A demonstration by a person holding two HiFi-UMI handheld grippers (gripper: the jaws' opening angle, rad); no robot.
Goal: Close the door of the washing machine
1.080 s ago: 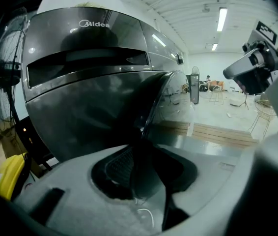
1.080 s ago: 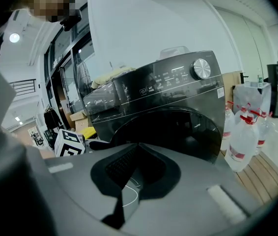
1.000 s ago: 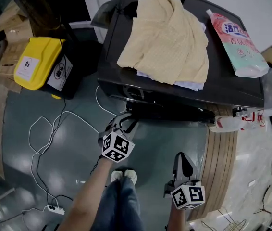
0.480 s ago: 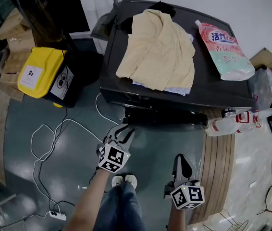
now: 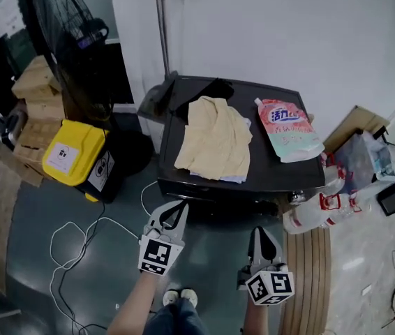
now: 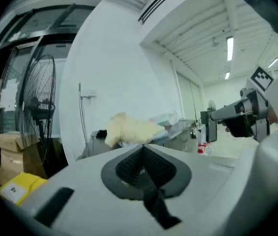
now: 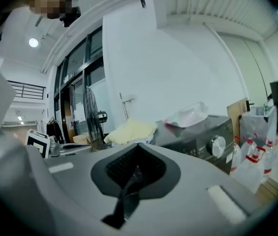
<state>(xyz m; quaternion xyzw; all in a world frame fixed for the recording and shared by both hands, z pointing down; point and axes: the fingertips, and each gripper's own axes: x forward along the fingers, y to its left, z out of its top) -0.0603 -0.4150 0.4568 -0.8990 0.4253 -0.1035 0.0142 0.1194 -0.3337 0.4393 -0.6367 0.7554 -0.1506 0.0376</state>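
The dark washing machine (image 5: 281, 176) stands against the white wall, and I see it from above, so its door is hidden. On its lid lie a pale yellow garment (image 5: 215, 138) and a pink detergent pouch (image 5: 288, 130). My left gripper (image 5: 175, 208) hangs in front of the machine's left front corner, shut and empty; its pads (image 6: 134, 163) meet in the left gripper view. My right gripper (image 5: 260, 232) is also shut on nothing, short of the front right. In the right gripper view the control panel with its knob (image 7: 217, 144) shows beyond the gripper (image 7: 138, 146).
A yellow-lidded bin (image 5: 72, 160), stacked cardboard boxes (image 5: 35, 89) and a standing fan (image 5: 72, 37) are to the left. White cables (image 5: 79, 232) trail over the floor. Plastic bottles (image 5: 316, 211), a bag (image 5: 365, 160) and wooden boards (image 5: 308, 278) are at the right.
Both grippers have risen in front of the machine, and the head view has pulled back, so the machine looks smaller. The left jaws went from open to shut.
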